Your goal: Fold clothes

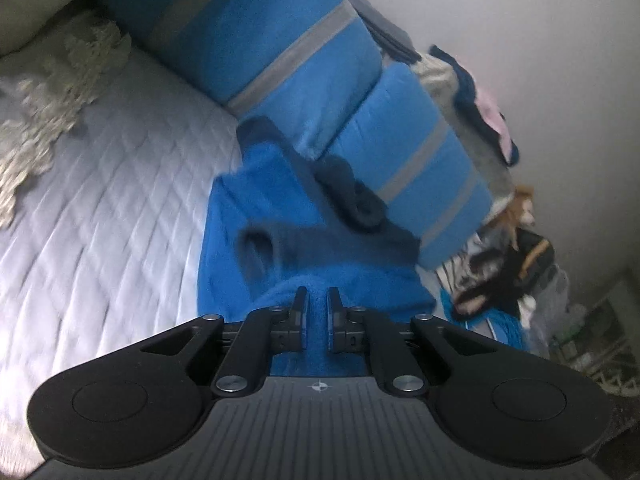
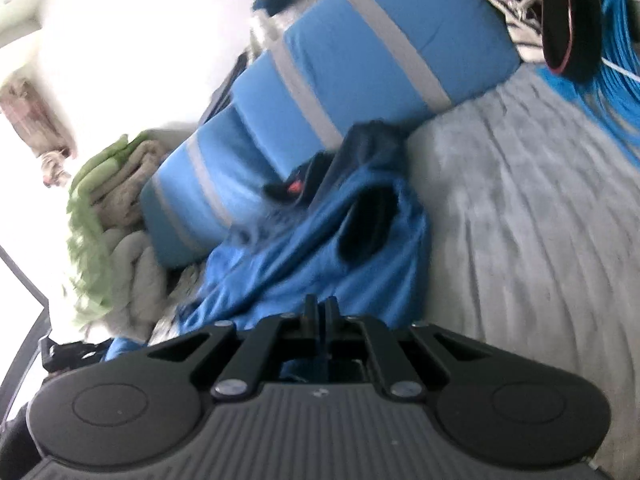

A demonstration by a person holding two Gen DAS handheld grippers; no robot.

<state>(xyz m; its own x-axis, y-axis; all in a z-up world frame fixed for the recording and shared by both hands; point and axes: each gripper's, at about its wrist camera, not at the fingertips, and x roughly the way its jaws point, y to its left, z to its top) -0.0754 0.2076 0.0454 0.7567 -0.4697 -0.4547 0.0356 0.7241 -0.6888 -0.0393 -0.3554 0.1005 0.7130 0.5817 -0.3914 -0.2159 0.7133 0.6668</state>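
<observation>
The left gripper (image 1: pixel 318 300) is pinching a fold of the blue garment (image 1: pixel 280 216); the right gripper (image 2: pixel 320 308) is clamping its hem, jaws nearly together. The garment is lying crumpled at 12 o'clock on the grey quilted bed (image 2: pixel 520 216), touching 2 blue striped cushions (image 1: pixel 280 40).

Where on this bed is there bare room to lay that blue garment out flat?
The quilted bedspread is bare between the blue garment and the lace piece. It is crowded along the striped blue cushions, and the clutter pile past their end fills that corner.
</observation>
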